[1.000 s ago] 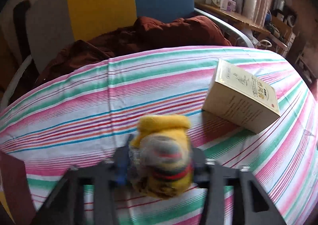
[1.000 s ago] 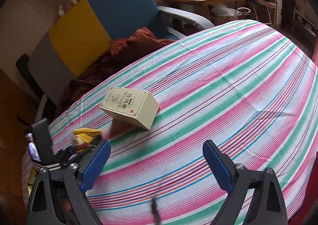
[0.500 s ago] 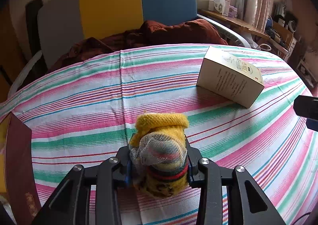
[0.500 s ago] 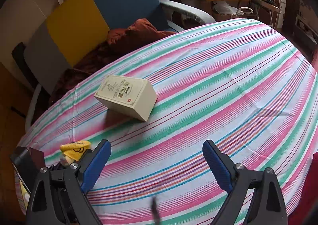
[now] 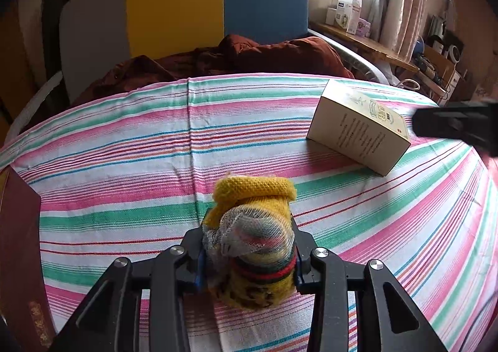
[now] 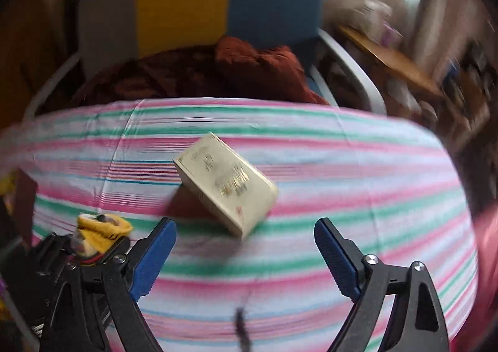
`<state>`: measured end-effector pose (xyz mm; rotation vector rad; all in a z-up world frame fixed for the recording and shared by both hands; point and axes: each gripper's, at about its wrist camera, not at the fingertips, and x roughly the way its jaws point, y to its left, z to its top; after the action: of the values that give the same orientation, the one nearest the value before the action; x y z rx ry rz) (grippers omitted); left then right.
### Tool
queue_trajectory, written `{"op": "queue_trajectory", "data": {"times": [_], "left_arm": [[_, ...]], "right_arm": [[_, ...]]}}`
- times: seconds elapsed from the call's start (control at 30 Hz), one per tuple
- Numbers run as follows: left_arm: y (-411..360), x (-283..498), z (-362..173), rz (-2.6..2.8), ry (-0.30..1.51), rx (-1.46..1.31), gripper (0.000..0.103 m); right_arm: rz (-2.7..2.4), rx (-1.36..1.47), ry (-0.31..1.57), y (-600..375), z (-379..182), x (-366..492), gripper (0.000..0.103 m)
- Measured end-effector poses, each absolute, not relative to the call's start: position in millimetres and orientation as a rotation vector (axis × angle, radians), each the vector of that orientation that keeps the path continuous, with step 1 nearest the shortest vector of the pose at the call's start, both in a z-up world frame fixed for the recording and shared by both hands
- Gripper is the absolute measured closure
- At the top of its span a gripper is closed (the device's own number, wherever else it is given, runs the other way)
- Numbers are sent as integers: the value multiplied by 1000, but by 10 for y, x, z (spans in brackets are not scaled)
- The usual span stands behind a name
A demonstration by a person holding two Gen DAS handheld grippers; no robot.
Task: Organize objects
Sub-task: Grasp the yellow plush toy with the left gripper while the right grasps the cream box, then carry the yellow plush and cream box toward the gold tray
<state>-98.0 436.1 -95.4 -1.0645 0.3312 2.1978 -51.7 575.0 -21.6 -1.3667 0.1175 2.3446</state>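
My left gripper [image 5: 247, 254] is shut on a yellow knitted sock bundle [image 5: 253, 227] with a mesh wrap and red and green bands, held just above the striped tablecloth [image 5: 124, 146]. A cream rectangular box [image 5: 358, 129] lies on the cloth to the right. In the right wrist view the box [image 6: 227, 180] lies ahead of my right gripper [image 6: 246, 247], which is open and empty. The left gripper with the sock bundle [image 6: 99, 230] shows at lower left. The right gripper [image 5: 457, 126] shows at the left wrist view's right edge.
A dark red book [image 5: 18, 246] lies at the table's left edge. Behind the table stands a grey, yellow and blue chair [image 5: 193, 6] with a brown blanket [image 5: 242, 56]. A wooden shelf [image 5: 367, 44] with boxes is at the back right.
The left gripper has drawn back toward the near side with the sock bundle. The right gripper has swung left and now faces the cream box, with its view blurred by motion.
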Motion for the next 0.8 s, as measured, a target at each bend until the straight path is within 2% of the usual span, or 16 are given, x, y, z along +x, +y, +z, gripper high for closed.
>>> {"op": "queue_trajectory", "data": {"times": [0.17, 0.33, 0.4, 0.43, 0.5, 0.53, 0.67, 0.8], "left_arm": [[4360, -983, -964, 2196, 319, -1063, 63], [4343, -985, -974, 2195, 306, -1062, 61], [4341, -987, -978, 2195, 301, -1061, 61], [4336, -985, -978, 2195, 299, -1060, 61], [4333, -983, -979, 2195, 297, -1059, 60], [4331, -981, -980, 2195, 294, -1059, 60], [4311, -978, -979, 2193, 286, -1058, 60], [4285, -989, -976, 2186, 266, -1061, 61]], "right_arm": [[2332, -1513, -88, 5778, -453, -961, 11], [2276, -1619, -139, 5887, -757, -1268, 13], [2259, -1659, -108, 5917, -872, -1296, 29], [2263, -1659, -93, 5917, -898, -1286, 32], [2289, -1651, -8, 5932, -883, -1229, 48], [2286, -1650, 46, 5938, -880, -1184, 51], [2258, -1656, 110, 5833, -888, -944, 51], [2215, -1667, 285, 5756, -903, -560, 51]]}}
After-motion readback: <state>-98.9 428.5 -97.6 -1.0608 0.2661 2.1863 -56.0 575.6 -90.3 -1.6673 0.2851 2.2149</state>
